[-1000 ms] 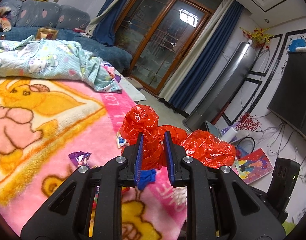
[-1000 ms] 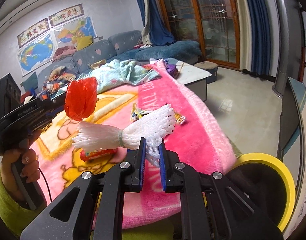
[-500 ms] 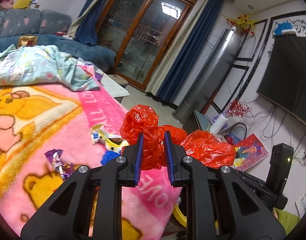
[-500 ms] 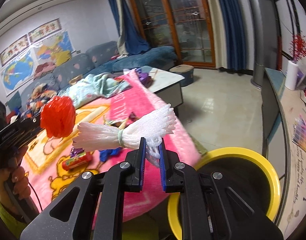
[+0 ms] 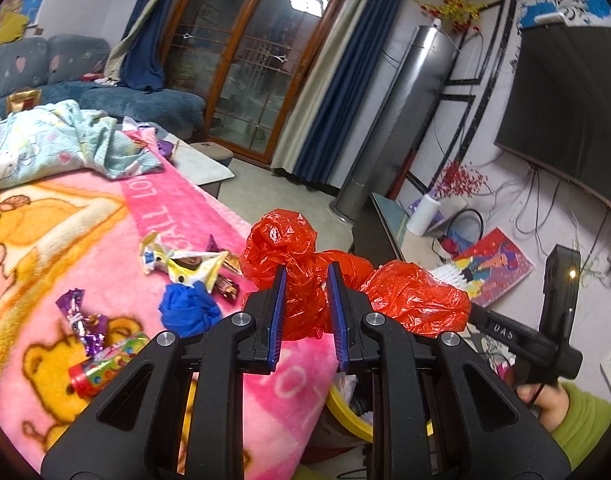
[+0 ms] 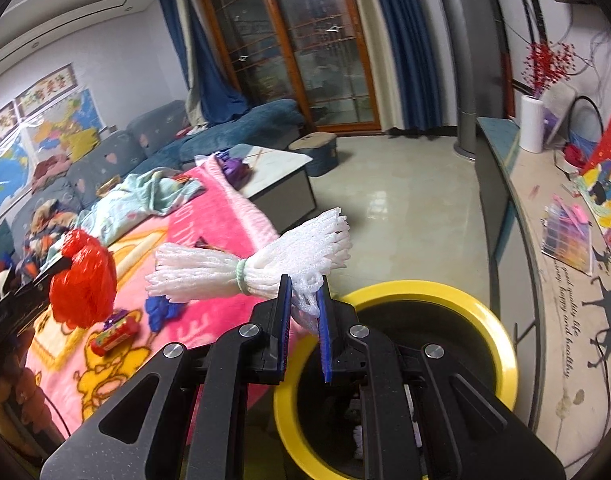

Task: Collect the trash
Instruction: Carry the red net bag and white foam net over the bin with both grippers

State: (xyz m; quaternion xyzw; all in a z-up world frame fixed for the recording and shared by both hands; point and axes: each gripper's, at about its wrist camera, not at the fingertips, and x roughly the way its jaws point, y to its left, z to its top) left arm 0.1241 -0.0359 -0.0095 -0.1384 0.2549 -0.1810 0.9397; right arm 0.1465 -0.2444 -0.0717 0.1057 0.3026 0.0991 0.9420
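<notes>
Your left gripper [image 5: 305,300] has its jaws clenched on a crumpled red plastic bag [image 5: 301,268], held up past the edge of the pink blanket [image 5: 105,240]. Your right gripper [image 6: 304,312] grasps a white foam net bundle [image 6: 257,256] by its edge, right above the yellow-rimmed bin [image 6: 485,320]. A blue wad [image 5: 189,308], candy wrappers [image 5: 185,260] and a red tube [image 5: 105,368] lie on the blanket.

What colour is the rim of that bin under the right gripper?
Bright yellow; the bin is dark inside. The right wrist view shows it best.
</notes>
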